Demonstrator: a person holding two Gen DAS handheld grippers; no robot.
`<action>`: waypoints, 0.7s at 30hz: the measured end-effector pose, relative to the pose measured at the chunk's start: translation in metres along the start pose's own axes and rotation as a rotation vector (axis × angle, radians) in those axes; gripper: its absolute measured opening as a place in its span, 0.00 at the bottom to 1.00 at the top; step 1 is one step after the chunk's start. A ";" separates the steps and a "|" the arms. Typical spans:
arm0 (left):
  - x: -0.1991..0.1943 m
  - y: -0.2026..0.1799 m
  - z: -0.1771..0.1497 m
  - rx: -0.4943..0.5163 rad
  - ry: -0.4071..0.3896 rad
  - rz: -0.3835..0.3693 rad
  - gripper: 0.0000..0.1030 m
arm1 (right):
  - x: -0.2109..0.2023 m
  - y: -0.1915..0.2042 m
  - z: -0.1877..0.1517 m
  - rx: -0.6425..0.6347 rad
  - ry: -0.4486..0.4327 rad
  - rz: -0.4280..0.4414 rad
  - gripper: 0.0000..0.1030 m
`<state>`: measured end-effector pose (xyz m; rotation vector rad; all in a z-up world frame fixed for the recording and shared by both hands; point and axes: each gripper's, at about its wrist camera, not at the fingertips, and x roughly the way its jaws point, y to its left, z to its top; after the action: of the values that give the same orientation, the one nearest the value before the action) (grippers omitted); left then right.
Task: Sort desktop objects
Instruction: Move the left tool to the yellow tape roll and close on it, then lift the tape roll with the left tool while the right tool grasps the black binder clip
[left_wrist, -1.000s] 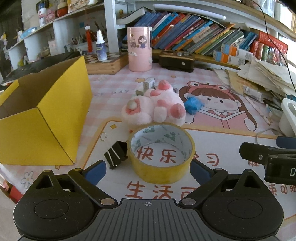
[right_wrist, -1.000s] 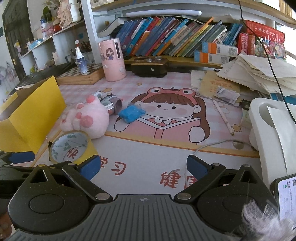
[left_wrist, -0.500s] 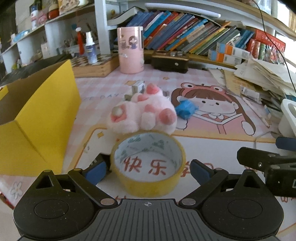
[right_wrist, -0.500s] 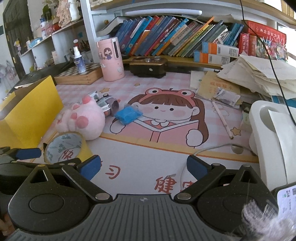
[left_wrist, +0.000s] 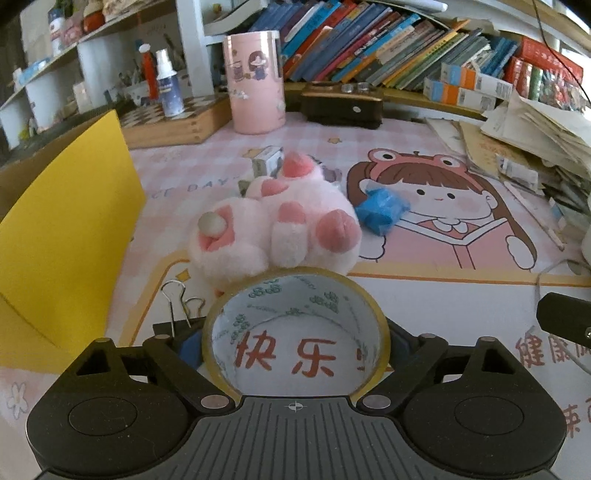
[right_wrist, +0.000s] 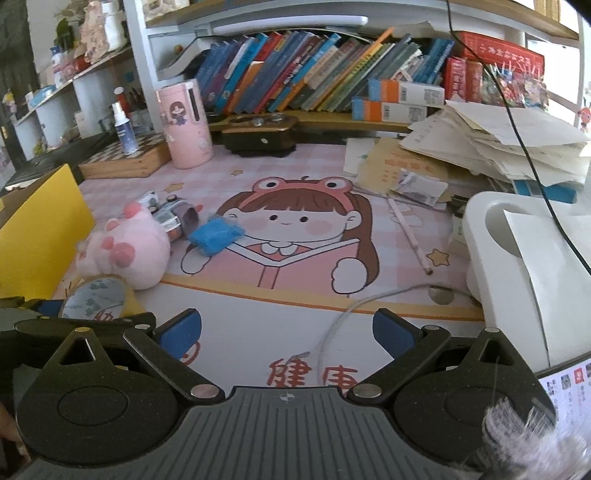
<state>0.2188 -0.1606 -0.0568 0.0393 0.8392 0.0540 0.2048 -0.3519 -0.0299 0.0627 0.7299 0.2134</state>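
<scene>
The left gripper (left_wrist: 295, 341) straddles the yellow tape roll (left_wrist: 295, 325), just in front of the pink plush toy (left_wrist: 275, 232), jaws wide and not yet pinching, so it should close squarely without catching the binder clip (left_wrist: 177, 317) alongside.

Home study desk, likely a child's: cartoon desk mat (right_wrist: 295, 236), bookshelf row of books (right_wrist: 314, 85), paper stack (right_wrist: 509, 144), pink plush toy (left_wrist: 273, 225), chessboard box (left_wrist: 173, 118).
</scene>
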 end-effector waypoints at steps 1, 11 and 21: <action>0.000 0.000 0.000 0.004 0.001 -0.006 0.89 | 0.000 -0.001 0.000 0.002 0.000 -0.004 0.98; -0.031 0.005 -0.009 0.020 -0.044 -0.082 0.89 | 0.001 0.008 -0.001 -0.004 0.009 0.011 0.98; -0.063 0.048 -0.032 -0.097 -0.060 0.018 0.89 | 0.005 0.044 -0.005 -0.066 0.032 0.117 0.98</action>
<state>0.1513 -0.1165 -0.0284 -0.0426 0.7751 0.1100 0.1982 -0.3082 -0.0312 0.0391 0.7511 0.3506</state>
